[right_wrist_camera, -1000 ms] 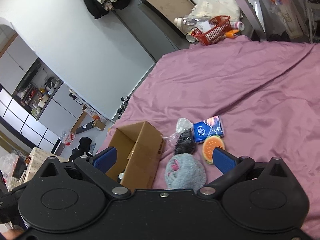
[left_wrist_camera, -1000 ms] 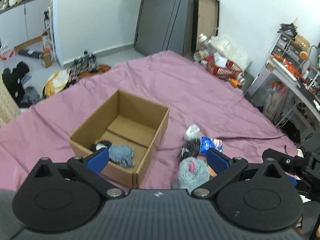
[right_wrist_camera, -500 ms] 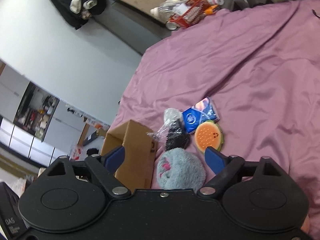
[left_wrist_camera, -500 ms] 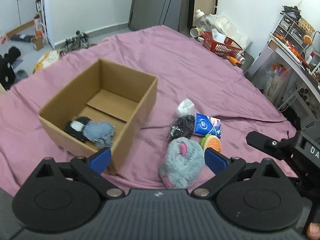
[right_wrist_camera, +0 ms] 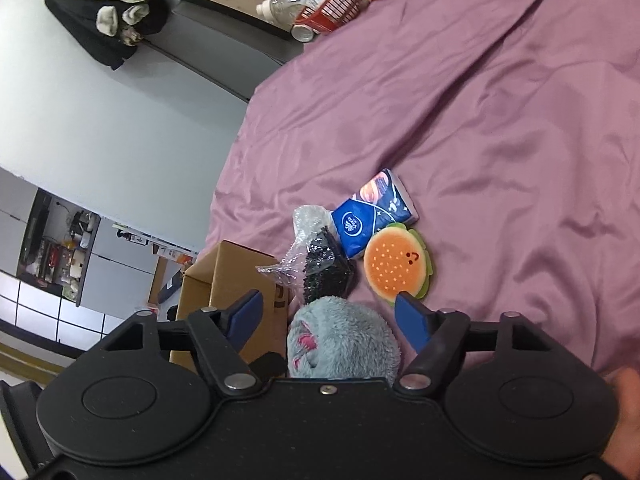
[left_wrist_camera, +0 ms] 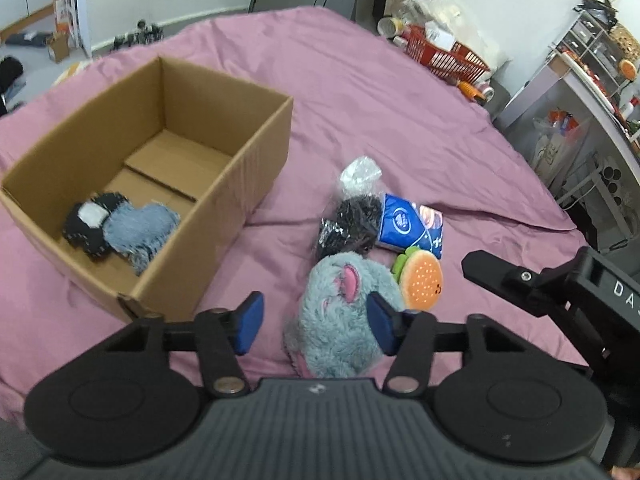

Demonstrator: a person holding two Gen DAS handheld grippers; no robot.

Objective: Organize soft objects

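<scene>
- Left gripper [left_wrist_camera: 314, 322]: fingers have just been closing, with the grey plush toy [left_wrist_camera: 344, 316] between them. The right-hand pad [left_wrist_camera: 382, 322] sits against the fur, the left-hand pad [left_wrist_camera: 250, 322] is clear of it with bedsheet showing in the gap. Not clamped yet, so I'd call it released.
- Right gripper [right_wrist_camera: 334, 318]: fingers have also just been closing and straddle the same plush [right_wrist_camera: 340, 344]. Daylight shows on both sides, neither pad touching. Released.
- The plush lies on the purple bedsheet [left_wrist_camera: 400, 120], right at the roots of both sets of fingers. Just ahead of the fingertips: bagged black item [left_wrist_camera: 352, 224], blue tissue pack [left_wrist_camera: 412, 224], burger-shaped pad [left_wrist_camera: 420, 280], all bunched together and touching or nearly so.
- Cardboard box [left_wrist_camera: 256, 168] is off the left-hand finger of the left gripper, open-topped, and holds a black-and-white soft piece [left_wrist_camera: 90, 220] and a blue-grey fluffy piece [left_wrist_camera: 140, 228]. Judging by that, it's the drop target.
- Handling, my read: plush is light, very squashy, long pile. Pads will sink in before they bite, so close well past first contact. Not fragile, not slippery.
- Grip point: across the fat middle of the body, not a loose ear or fur tuft, which would slip or let it dangle.
- Risk: two grippers on one toy crowd each other, and the burger pad next to the right-hand fingers may get snagged.
</scene>
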